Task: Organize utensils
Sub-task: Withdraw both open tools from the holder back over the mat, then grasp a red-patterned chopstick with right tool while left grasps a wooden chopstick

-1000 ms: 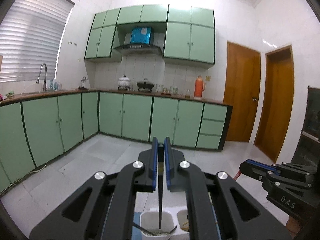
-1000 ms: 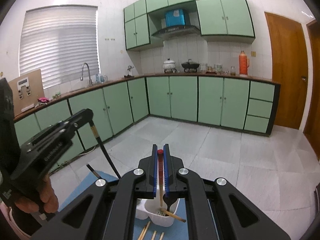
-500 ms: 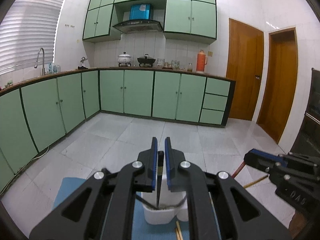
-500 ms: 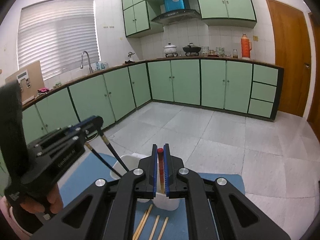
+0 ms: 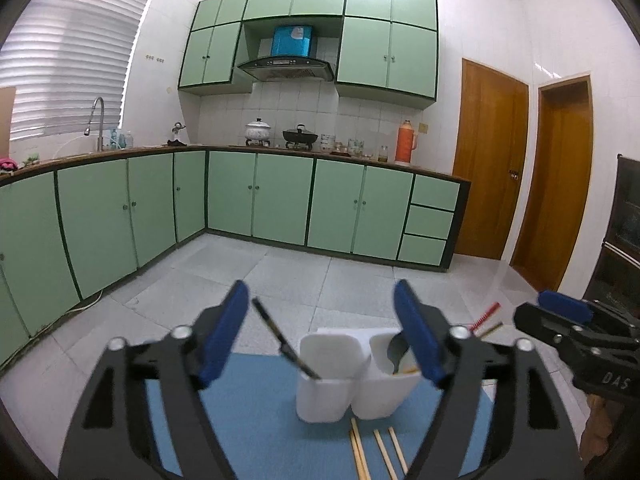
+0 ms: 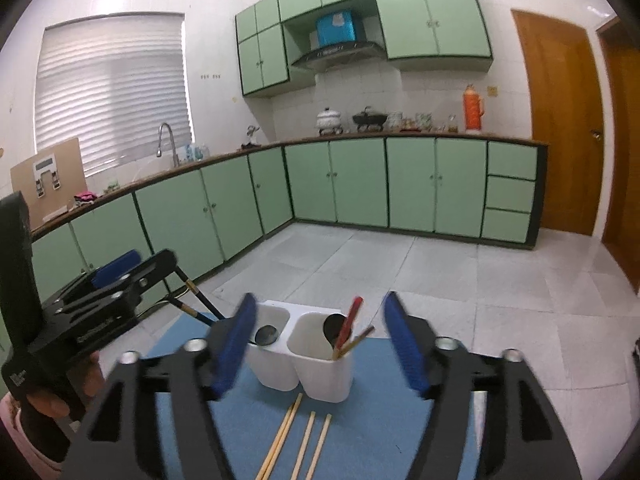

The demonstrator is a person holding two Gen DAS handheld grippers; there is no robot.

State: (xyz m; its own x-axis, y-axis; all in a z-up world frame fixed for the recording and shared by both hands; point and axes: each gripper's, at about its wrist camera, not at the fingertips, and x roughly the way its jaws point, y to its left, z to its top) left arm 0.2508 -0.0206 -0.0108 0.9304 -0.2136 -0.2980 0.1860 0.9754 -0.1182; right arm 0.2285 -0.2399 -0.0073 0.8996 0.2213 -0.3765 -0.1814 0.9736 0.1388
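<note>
A home kitchen: pale green cabinets with dark trim (image 5: pixel 280 200) line two walls under a brown countertop (image 5: pixel 224 148), with a curved steel tap (image 5: pixel 98 120), steel range hood (image 5: pixel 286 68), and pots on a stove (image 5: pixel 280 134).

Chopsticks (image 6: pixel 308 438) on mat (image 6: pixel 372 436), before holder (image 6: pixel 304 354).

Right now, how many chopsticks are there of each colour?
Pale wooden chopsticks, on the mat: 4
Black chopsticks, in the holder: 2
Red chopstick, in the holder: 1
Brown chopstick, in the holder: 1
Total: 8
</note>
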